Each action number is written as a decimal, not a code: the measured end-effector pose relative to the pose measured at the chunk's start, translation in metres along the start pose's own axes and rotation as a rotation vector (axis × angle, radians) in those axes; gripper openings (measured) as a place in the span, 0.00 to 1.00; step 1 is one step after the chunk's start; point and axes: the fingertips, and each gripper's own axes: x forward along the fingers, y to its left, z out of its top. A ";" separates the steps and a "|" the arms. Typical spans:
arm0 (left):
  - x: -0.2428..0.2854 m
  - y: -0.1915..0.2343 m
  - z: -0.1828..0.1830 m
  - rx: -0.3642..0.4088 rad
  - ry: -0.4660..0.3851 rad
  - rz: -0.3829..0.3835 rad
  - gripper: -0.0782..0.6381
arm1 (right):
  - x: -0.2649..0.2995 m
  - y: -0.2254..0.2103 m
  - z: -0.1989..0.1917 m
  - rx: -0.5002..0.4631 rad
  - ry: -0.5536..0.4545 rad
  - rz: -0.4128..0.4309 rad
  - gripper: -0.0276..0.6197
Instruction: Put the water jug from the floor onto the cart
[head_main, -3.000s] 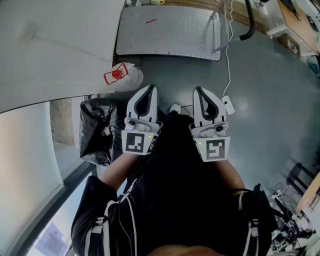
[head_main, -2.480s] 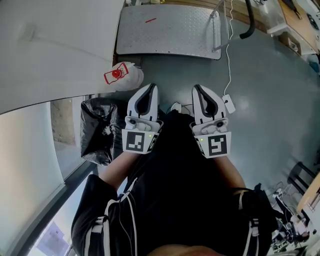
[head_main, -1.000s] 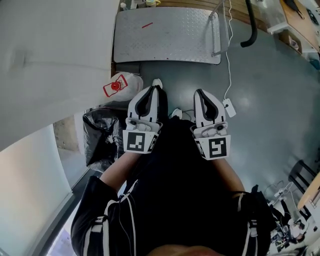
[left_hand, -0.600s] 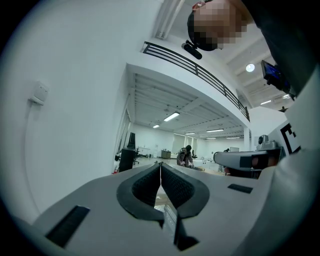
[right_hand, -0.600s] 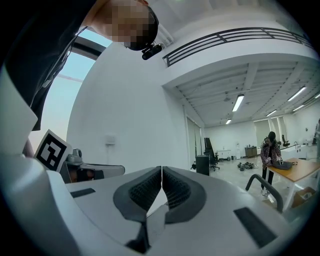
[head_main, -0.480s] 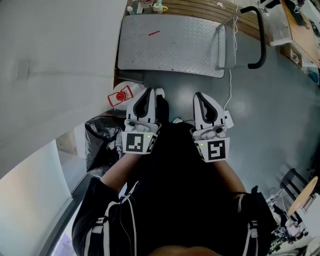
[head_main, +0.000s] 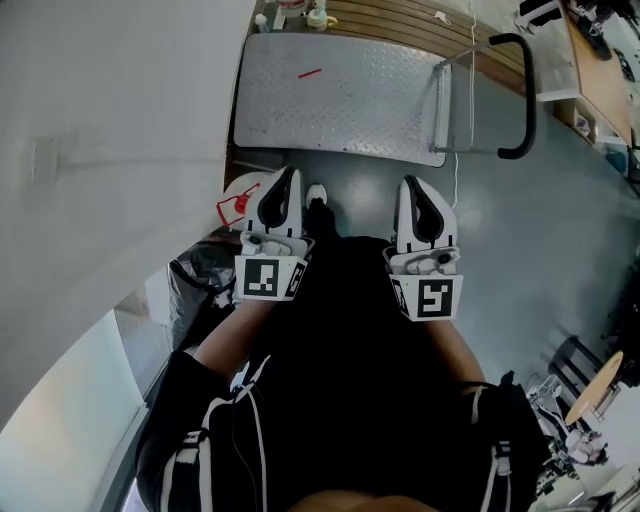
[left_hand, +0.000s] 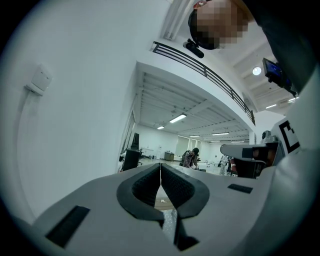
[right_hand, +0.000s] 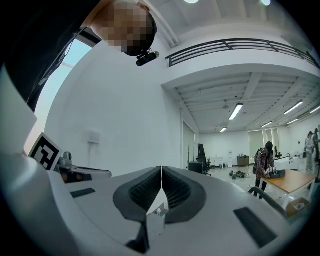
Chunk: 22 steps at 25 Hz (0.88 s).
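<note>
head view: the person stands on the grey floor (head_main: 545, 250) and looks down past black clothing at both tools. the left hand-held gripper (head_main: 287, 176) and the right hand-held gripper (head_main: 411, 183) are held out side by side, well apart, each pointing toward the cart (head_main: 340, 95). the cart is a flat metal deck with nothing loaded on the part that shows and a black handle (head_main: 524, 95) at its right end. the water jug (head_main: 238, 192), white with a red cap, is on the floor just off the cart's near left corner, close to the white wall (head_main: 100, 150). the left hand-held gripper overlaps part of it in this view, and whether they touch cannot be told here. a black bin bag (head_main: 200, 285) sits on the floor nearer the person, along the same wall. a white shoe tip (head_main: 316, 192) shows between the two tools.

left gripper view: the left hand-held gripper's jaws are pressed together with only a thin seam between the ribbed pads (left_hand: 150, 185), and nothing is caught in them. the white wall fills the left side, with a small white box (left_hand: 40, 80) on it.

right gripper view: the right hand-held gripper's jaws are likewise closed on nothing, pad against pad. far off, a person (right_hand: 263, 160) bends over a wooden worktop (right_hand: 292, 180).
</note>
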 end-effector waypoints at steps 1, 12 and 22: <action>0.003 0.008 -0.001 -0.003 0.002 0.004 0.14 | 0.005 0.002 0.000 -0.003 0.000 -0.002 0.07; 0.022 0.061 -0.002 -0.024 0.009 0.068 0.14 | 0.044 0.009 0.005 -0.032 0.024 0.023 0.07; 0.016 0.065 -0.014 -0.061 0.033 0.092 0.14 | 0.071 0.027 -0.005 0.014 0.037 0.137 0.07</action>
